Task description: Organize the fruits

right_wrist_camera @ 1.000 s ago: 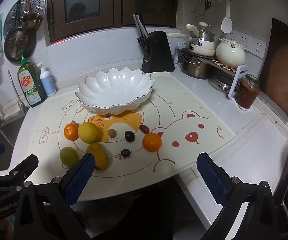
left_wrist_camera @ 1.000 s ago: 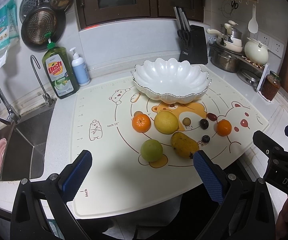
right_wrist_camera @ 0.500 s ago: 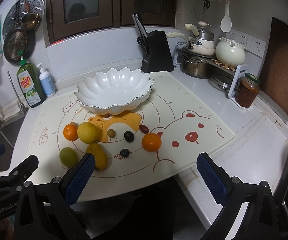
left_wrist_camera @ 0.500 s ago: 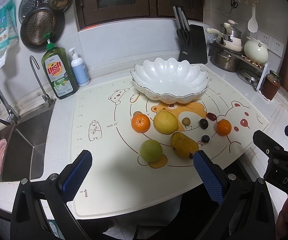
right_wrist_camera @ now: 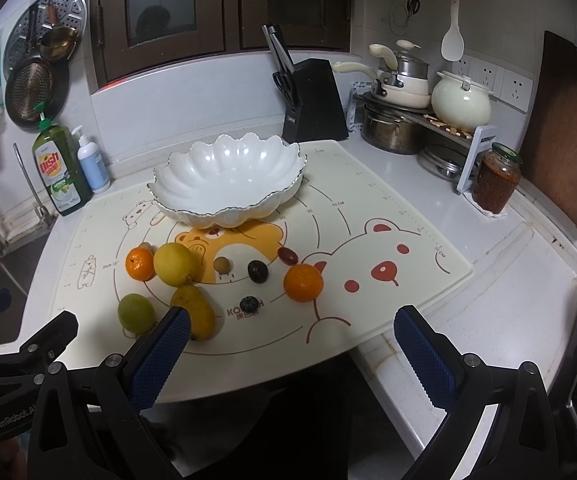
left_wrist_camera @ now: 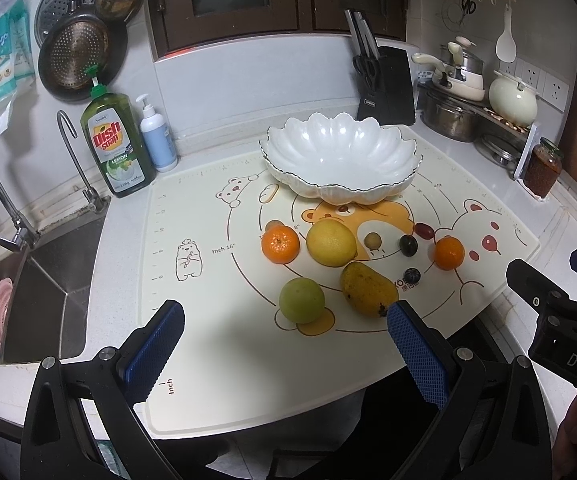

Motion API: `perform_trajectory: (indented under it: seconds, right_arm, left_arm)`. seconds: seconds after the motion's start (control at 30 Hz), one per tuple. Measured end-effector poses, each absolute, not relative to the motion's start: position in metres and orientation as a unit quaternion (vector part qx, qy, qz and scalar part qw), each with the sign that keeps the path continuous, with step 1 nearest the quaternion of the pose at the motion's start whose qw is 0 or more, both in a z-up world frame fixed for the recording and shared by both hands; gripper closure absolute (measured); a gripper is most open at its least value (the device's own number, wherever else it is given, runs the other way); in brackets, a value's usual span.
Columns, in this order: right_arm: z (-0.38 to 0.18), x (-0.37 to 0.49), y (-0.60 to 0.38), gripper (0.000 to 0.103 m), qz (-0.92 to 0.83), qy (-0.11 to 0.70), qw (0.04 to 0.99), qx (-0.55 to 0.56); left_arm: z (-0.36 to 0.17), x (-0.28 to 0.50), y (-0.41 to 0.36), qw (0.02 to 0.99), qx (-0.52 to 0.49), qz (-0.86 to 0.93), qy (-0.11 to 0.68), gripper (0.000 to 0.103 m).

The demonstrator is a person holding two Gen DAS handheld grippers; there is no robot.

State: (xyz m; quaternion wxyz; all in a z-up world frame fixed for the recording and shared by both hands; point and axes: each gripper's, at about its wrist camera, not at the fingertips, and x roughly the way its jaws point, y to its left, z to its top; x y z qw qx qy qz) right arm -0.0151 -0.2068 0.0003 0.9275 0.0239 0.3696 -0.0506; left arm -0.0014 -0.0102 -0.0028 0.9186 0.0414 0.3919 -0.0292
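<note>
A white scalloped bowl [left_wrist_camera: 340, 160] [right_wrist_camera: 228, 178] stands empty at the back of a bear-print mat [left_wrist_camera: 216, 280] [right_wrist_camera: 388, 264]. In front of it lie two oranges [left_wrist_camera: 280, 244] [left_wrist_camera: 448, 253], a lemon [left_wrist_camera: 331, 242], a green fruit [left_wrist_camera: 301, 300], a mango [left_wrist_camera: 366, 289], a dark plum [left_wrist_camera: 408, 245], a red grape [left_wrist_camera: 424, 231], a blueberry [left_wrist_camera: 411, 275] and a small tan fruit [left_wrist_camera: 373, 239]. My left gripper [left_wrist_camera: 284, 344] hangs open above the mat's near edge, just short of the green fruit and mango. My right gripper [right_wrist_camera: 288, 344] is open too, nearest the right orange [right_wrist_camera: 303, 282].
A sink [left_wrist_camera: 36, 292] with a tap lies to the left, with dish soap [left_wrist_camera: 114, 144] and a pump bottle [left_wrist_camera: 156, 136] behind it. A knife block [left_wrist_camera: 386, 86], pots [left_wrist_camera: 456, 108] and a jar [left_wrist_camera: 542, 168] line the back right. The counter edge runs just below both grippers.
Both views have crept very slightly; the fruits, bowl and both open grippers stay as they were.
</note>
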Motion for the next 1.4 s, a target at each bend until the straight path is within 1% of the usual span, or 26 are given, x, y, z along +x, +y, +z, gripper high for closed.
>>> perform_trajectory:
  seconds: [0.23, 1.07, 1.23, 1.33, 1.4]
  right_arm:
    - [-0.003, -0.012, -0.206, 0.0, -0.049, 0.373, 0.926, 0.027]
    - [-0.05, 0.036, -0.211, 0.0, -0.038, 0.391, 0.919, 0.03]
    - [-0.063, 0.043, -0.206, 0.001, -0.031, 0.398, 0.917, 0.016]
    - [-0.07, 0.047, -0.204, 0.004, -0.024, 0.403, 0.915, 0.01]
    - [-0.075, 0.05, -0.202, 0.009, -0.018, 0.406, 0.914, 0.008]
  left_arm:
    - [-0.012, 0.004, -0.013, 0.916, 0.042, -0.03, 0.398, 0.0]
    - [-0.05, 0.04, -0.022, 0.908, 0.04, -0.033, 0.416, 0.0]
    - [-0.063, 0.049, -0.02, 0.904, 0.043, -0.024, 0.424, 0.005]
    - [-0.069, 0.053, -0.02, 0.903, 0.046, -0.02, 0.427, 0.008]
    - [-0.073, 0.055, -0.021, 0.902, 0.049, -0.019, 0.428, 0.01]
